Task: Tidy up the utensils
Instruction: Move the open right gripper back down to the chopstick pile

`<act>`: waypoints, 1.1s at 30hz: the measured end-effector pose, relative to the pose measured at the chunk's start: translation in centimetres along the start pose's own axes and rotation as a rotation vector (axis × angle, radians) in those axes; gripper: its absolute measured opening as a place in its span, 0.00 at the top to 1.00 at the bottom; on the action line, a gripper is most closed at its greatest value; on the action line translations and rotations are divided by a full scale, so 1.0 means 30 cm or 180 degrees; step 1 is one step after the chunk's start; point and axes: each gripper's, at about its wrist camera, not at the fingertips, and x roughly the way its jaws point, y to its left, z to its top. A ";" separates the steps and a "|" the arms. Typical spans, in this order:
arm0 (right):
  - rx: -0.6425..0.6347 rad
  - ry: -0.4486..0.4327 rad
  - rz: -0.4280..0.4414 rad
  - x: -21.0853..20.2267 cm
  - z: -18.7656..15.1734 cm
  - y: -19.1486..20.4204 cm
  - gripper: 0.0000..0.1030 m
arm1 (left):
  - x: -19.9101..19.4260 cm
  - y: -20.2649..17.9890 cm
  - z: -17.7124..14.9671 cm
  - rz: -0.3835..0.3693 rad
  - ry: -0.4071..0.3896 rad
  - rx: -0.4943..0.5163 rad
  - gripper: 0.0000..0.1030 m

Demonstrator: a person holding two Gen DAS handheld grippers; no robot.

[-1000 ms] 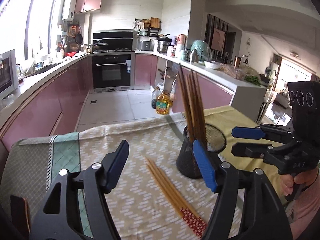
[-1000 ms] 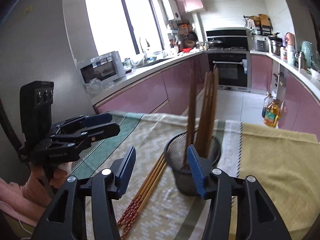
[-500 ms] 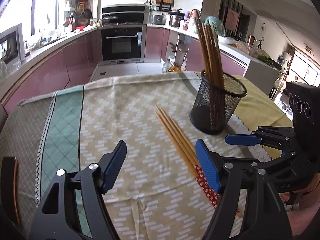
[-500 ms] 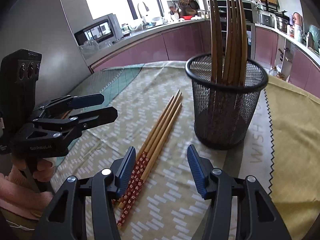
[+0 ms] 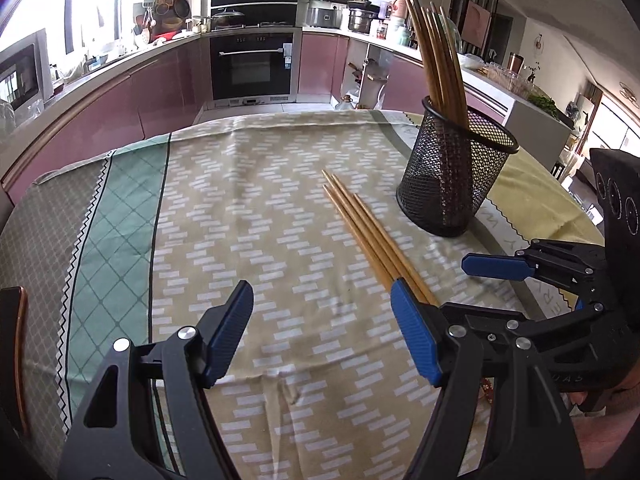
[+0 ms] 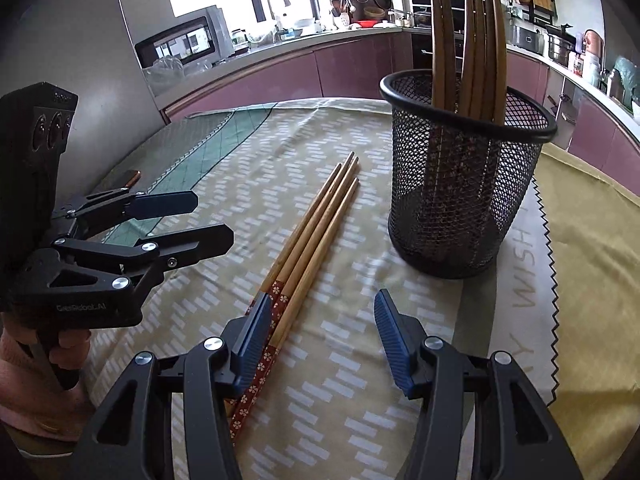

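The left gripper (image 5: pixel 322 332) was spread wide, its blue pads far apart with only the patterned tablecloth (image 5: pixel 248 208) between them — it held nothing. Just ahead of its right-hand finger (image 5: pixel 414 340) lay the loose chopsticks (image 5: pixel 368 236), a small bundle side by side on the cloth, running away from that finger toward the far side of the table; their near ends passed behind the finger and were hidden there. Beyond the same finger, further off and to the right, stood the black mesh holder (image 5: pixel 452 184), upright, with several chopsticks in the holder (image 5: pixel 436 48) leaning out of its top.

The right gripper (image 6: pixel 322 340) was likewise wide open and empty. In its own view the loose chopsticks (image 6: pixel 316 220) lay ahead of its left-hand finger (image 6: pixel 254 344), their red flower-patterned ends passing just beside and under that finger, the plain tips pointing away. The mesh holder (image 6: pixel 460 184) stood ahead of the right-hand finger (image 6: pixel 394 340), apart from the bundle, with dark wooden sticks (image 6: pixel 476 40) rising from it.

Each gripper showed in the other's view — the right gripper (image 5: pixel 508 280) off past the left one's right finger, the left gripper (image 6: pixel 188 220) off past the right one's left finger, both with fingers parted and above the cloth.
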 end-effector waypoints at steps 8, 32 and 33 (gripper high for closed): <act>-0.0059 0.0001 -0.0119 0.016 0.003 0.006 0.50 | 0.017 -0.004 -0.005 -0.0015 0.0046 0.0014 0.32; 0.0075 0.0025 -0.0107 0.014 0.004 -0.034 0.59 | 0.120 -0.074 0.010 -0.0072 0.0276 0.0181 0.32; 0.0073 0.0024 -0.0107 0.014 0.005 -0.033 0.59 | 0.120 -0.076 0.010 -0.0075 0.0279 0.0187 0.34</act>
